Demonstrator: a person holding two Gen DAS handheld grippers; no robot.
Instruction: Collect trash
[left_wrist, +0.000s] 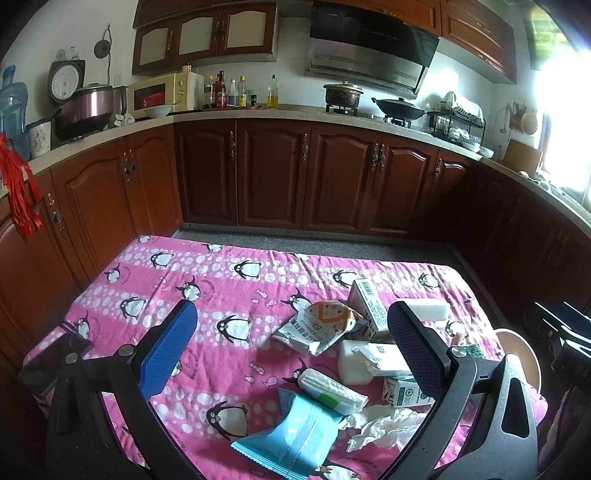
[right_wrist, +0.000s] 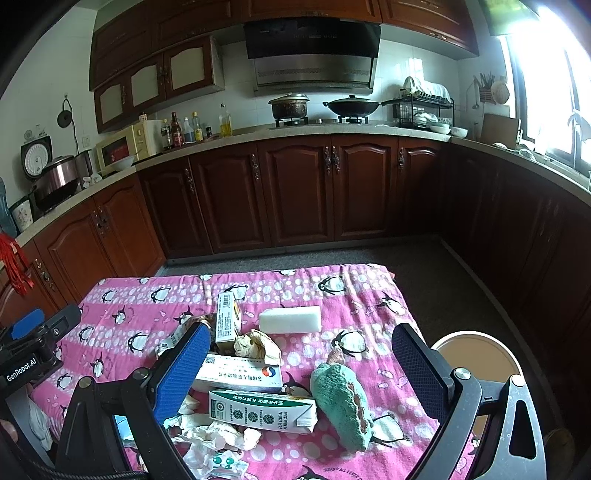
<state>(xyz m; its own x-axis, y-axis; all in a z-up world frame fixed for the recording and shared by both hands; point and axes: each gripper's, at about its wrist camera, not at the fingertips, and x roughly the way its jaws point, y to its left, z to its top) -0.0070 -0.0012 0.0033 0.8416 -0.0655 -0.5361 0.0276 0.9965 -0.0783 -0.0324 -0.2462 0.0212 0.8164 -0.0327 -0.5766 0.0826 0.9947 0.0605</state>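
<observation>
Both tools, left tool (left_wrist: 291, 347) and right tool (right_wrist: 301, 356), are hovering wide and empty over the table's (left_wrist: 221, 280) litter; probably reaching next for the milk carton (right_wrist: 262, 410).

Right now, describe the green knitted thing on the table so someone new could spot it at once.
Start at the table with the pink penguin cloth and go to the trash pile at its near end. Just right of the green-and-white milk carton lies the green knitted item, the only soft, woolly thing there; everything beside it is cardboard, wrapper or crumpled paper.

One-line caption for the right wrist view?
Open right tool above milk carton, crumpled tissues and green knitted toy on penguin cloth.
</observation>
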